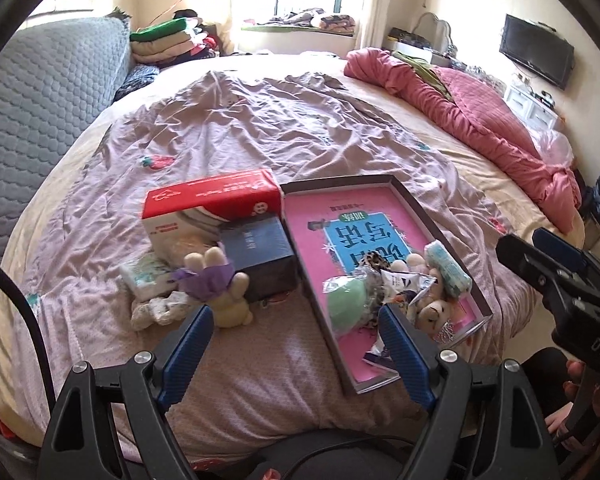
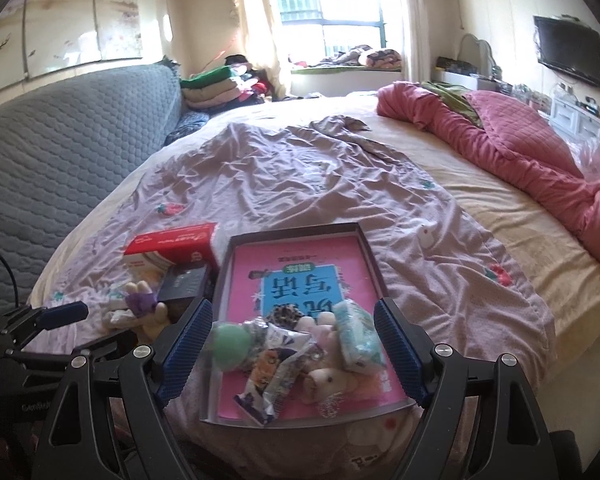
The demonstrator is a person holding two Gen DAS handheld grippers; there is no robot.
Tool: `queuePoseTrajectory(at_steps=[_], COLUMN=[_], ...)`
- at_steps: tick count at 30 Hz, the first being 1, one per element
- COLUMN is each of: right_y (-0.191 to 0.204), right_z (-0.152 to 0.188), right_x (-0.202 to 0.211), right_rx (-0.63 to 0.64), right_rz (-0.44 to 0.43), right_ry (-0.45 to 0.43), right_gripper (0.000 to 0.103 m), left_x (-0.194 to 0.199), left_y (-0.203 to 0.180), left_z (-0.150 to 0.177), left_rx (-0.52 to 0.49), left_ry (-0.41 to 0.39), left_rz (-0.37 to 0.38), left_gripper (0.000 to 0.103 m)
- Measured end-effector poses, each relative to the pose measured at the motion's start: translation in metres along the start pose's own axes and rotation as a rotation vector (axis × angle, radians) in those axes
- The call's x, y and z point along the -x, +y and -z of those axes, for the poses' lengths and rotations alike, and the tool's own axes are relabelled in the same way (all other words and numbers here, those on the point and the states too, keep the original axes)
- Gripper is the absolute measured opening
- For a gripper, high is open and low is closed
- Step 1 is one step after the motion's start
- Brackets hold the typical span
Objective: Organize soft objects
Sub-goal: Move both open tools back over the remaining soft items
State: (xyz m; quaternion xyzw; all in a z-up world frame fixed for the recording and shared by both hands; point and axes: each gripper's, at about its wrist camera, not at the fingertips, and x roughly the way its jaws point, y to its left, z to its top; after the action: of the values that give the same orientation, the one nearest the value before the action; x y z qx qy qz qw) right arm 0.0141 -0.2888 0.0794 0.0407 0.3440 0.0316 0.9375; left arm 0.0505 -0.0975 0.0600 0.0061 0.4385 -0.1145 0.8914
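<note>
A shallow pink-bottomed box [image 1: 404, 196] [image 2: 364, 240] lies on the bed. In it sit a green round sponge [image 1: 346, 296] [image 2: 230, 346], a tissue pack [image 1: 448, 268] [image 2: 358, 334], a small plush bear [image 1: 432, 314] [image 2: 332, 382], a leopard scrunchie [image 2: 282, 314] and snack packets [image 2: 276, 364]. Left of the box lies a yellow plush rabbit in a purple dress [image 1: 220, 284] [image 2: 144, 308], a tissue pack [image 1: 148, 276] and a white sock [image 1: 156, 308]. My left gripper [image 1: 296, 342] is open and empty above the bedsheet between rabbit and box. My right gripper [image 2: 294, 342] is open and empty over the box's near end.
A red-and-white carton [image 1: 212, 204] [image 2: 172, 244] and a dark blue box [image 1: 260, 256] [image 2: 186, 282] stand left of the pink box. A pink quilt [image 1: 472, 116] lies on the right of the bed. A grey padded headboard [image 1: 40, 104] is on the left.
</note>
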Motion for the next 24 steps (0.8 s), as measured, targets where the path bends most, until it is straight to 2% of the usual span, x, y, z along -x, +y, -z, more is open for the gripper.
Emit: queuePoseTrajectory(at_steps=[15,24], right_y=[0.034,0.070], right_z=[-0.006,-0.011], right_x=[0.005,0.002], right_rx=[0.041,0.103], right_rz=[-0.043,-0.090], right_ry=[-0.002,-0.005], right_gripper=[0.084,0.084], left_x=[0.023,0.037], left_y=[0.052,0.093], left_z=[0.005,0.003], left_rx=[0.042,0.110], left_ry=[-0.025,-0.037], left_rz=[-0.056,-0.074], left_gripper=[0.084,0.084])
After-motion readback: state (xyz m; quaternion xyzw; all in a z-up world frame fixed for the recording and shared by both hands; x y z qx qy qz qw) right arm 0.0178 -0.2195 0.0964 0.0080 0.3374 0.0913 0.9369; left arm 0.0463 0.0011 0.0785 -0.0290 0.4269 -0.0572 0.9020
